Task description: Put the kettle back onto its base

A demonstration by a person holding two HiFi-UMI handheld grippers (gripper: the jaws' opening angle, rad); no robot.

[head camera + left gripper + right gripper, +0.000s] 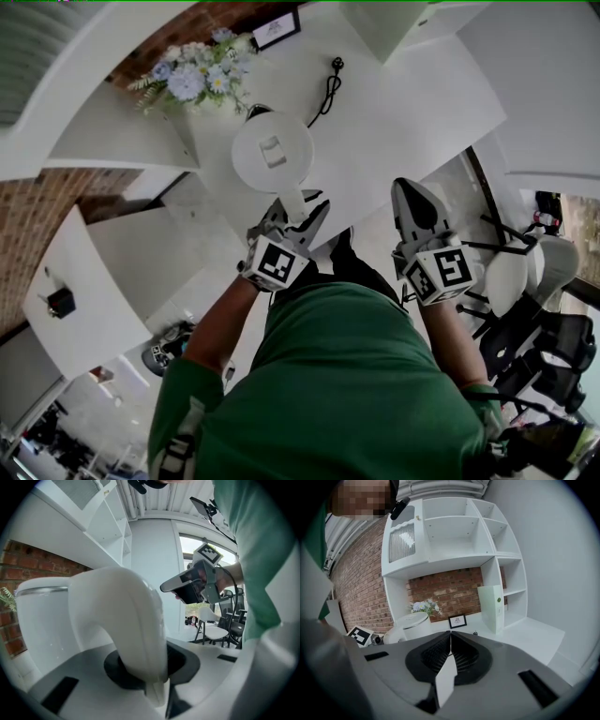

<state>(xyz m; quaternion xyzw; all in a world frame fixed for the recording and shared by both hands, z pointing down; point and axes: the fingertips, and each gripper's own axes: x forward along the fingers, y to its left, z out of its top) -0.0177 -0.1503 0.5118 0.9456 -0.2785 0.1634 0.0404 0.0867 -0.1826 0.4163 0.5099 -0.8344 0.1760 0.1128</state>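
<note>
The white kettle (272,155) stands upright on the white desk (394,112), lid up, handle (292,200) toward me. My left gripper (292,212) is shut on that handle; in the left gripper view the curved handle (136,620) fills the gap between the jaws, with the kettle body (42,620) behind it. My right gripper (405,187) hovers to the kettle's right, shut with nothing in it, its tips meeting (450,633). A black cord (328,89) runs away from the kettle's far side. I cannot make out the base.
A bunch of blue and white flowers (192,75) and a small picture frame (277,30) stand behind the kettle. White shelving (454,531) rises over the desk against a brick wall. A tall white box (492,607) is at the right. Chairs (525,272) stand beside me.
</note>
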